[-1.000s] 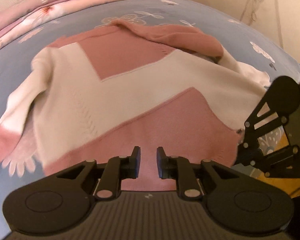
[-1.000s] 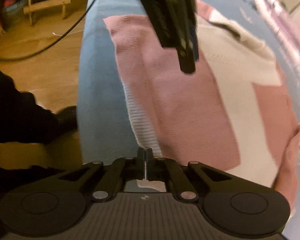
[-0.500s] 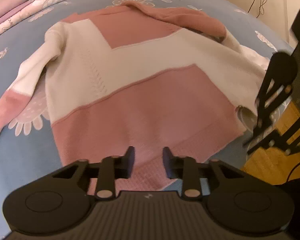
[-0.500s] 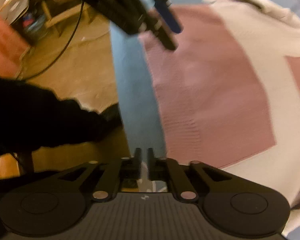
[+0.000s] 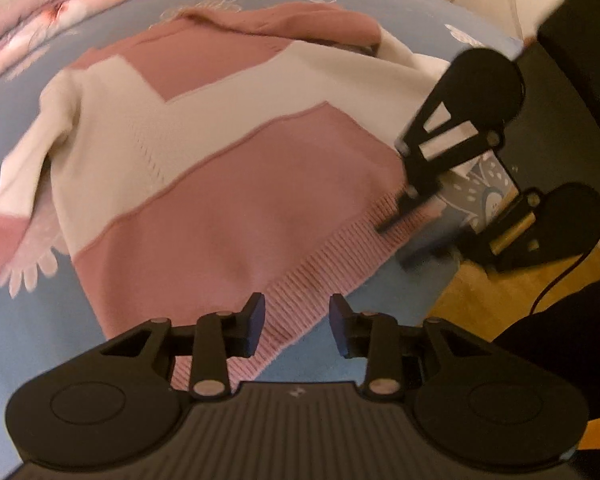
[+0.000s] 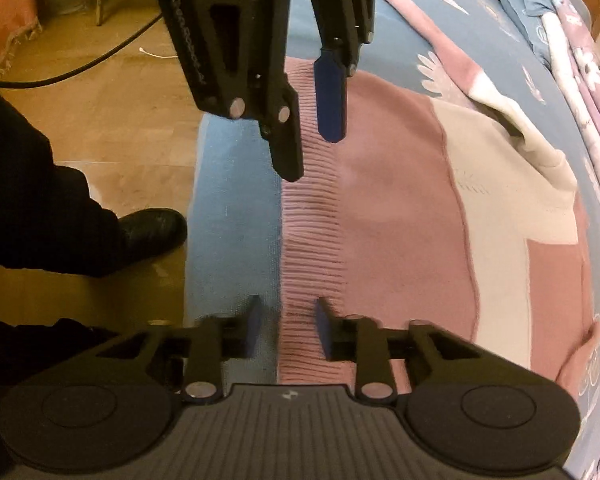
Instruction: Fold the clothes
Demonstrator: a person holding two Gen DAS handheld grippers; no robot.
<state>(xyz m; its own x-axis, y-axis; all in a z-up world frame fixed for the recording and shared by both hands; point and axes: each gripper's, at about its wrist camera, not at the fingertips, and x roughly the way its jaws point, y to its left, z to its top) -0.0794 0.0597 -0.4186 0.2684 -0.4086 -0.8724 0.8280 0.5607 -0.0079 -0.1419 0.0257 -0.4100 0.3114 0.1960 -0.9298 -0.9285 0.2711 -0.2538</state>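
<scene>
Since a second ago both grippers have shifted to the ribbed hem (image 6: pixel 312 220) of the pink-and-cream sweater (image 5: pixel 220 160), which lies flat by the bed (image 5: pixel 40 320) edge, where the left gripper (image 5: pixel 296 320) fingers have just been opening over the hem and the right gripper (image 6: pixel 288 320) fingers stand apart astride it, unclamped.

Left tongs (image 5: pixel 296 314) just opened empty; right tongs (image 6: pixel 287 314) open.

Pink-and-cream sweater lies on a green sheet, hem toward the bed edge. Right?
No: the sheet is blue, not green, as the left wrist view shows. The sweater does lie on it, hem toward the bed edge.
</scene>
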